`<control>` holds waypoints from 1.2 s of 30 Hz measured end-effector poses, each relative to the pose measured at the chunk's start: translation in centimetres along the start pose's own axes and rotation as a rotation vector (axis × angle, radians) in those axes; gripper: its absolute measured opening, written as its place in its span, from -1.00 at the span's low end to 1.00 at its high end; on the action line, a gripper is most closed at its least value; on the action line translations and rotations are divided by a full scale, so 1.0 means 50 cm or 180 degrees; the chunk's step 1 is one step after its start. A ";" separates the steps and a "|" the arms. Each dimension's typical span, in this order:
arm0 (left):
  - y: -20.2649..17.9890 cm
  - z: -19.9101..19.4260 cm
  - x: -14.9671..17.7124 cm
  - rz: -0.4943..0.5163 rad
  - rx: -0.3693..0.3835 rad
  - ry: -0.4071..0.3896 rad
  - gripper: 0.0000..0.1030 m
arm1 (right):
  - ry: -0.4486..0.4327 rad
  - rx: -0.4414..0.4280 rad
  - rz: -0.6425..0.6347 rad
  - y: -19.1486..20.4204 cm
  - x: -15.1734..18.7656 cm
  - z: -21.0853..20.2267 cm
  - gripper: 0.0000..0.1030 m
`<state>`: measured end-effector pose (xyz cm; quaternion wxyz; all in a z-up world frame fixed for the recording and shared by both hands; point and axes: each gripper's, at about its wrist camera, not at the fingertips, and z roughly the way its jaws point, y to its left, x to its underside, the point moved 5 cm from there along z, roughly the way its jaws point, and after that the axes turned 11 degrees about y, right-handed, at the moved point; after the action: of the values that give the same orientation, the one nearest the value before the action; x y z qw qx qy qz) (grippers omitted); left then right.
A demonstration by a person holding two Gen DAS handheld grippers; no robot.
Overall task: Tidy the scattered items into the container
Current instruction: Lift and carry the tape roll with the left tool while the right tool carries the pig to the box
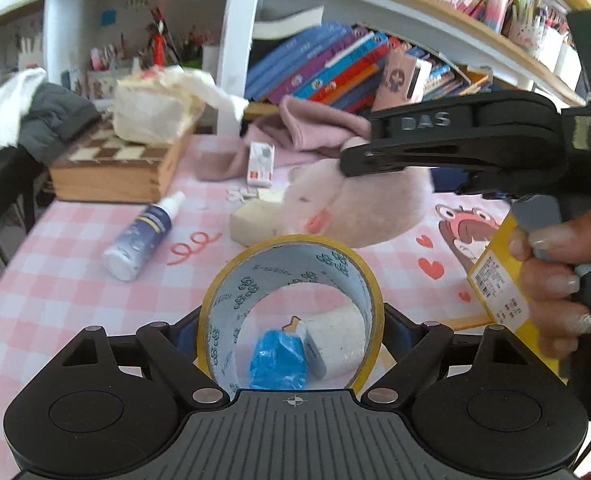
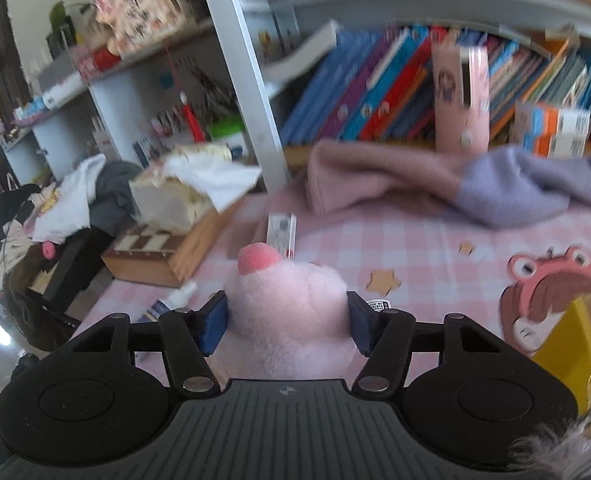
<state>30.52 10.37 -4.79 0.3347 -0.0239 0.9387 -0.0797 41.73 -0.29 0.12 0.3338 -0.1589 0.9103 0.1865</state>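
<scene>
1. The left gripper (image 1: 291,340) was clenched on a tape roll (image 1: 291,312), its pads pressed against the roll's two sides, the roll standing on edge and clear of the table (image 1: 55,280).
2. The right gripper (image 2: 287,324) was clenched on a pink plush (image 2: 287,308), blue pads sunk into its sides; in the left view the plush (image 1: 355,208) hung from that gripper above the table.
3. Far left on the table, a chessboard box (image 1: 111,172) carried a tissue pack (image 1: 155,108). Just beside the box lay a spray bottle (image 1: 139,236).
4. Near the middle, a small carton (image 1: 260,164) stood near a white block (image 1: 255,220). Seen through the roll, a blue wad (image 1: 277,360) lay touching a white lump (image 1: 339,336).
5. At the right, the yellow box (image 1: 503,292), probably the container, stood at the table's edge beside the person's hand (image 1: 555,268).
6. Progress, as a judgement: early. Two items were lifted, neither yet in the box, whose inside could not be seen. The bottle, carton, block, wad and lump were left.
</scene>
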 end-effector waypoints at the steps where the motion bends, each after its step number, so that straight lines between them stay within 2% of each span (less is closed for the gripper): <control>1: 0.002 -0.014 0.001 -0.0008 0.0001 -0.0040 0.70 | -0.0030 0.0016 -0.0027 0.000 0.001 -0.014 0.14; 6: 0.001 -0.080 0.019 -0.0022 -0.0007 -0.0178 0.70 | -0.0058 0.0026 -0.0106 -0.001 0.029 -0.076 0.14; 19: -0.022 -0.201 0.116 -0.0033 -0.0059 -0.0189 0.70 | 0.0027 -0.0029 -0.0269 0.023 0.171 -0.226 0.15; 31: -0.063 -0.341 0.249 -0.0092 -0.0101 -0.0221 0.70 | 0.0145 -0.0092 -0.0352 0.060 0.348 -0.380 0.15; 36: -0.090 -0.388 0.301 -0.0084 -0.0039 -0.0237 0.70 | 0.0134 -0.0084 -0.0351 0.074 0.417 -0.442 0.15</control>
<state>6.56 7.05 1.36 0.3681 -0.0413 0.9256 -0.0773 12.94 -10.30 2.72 0.3222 -0.2171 0.9044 0.1764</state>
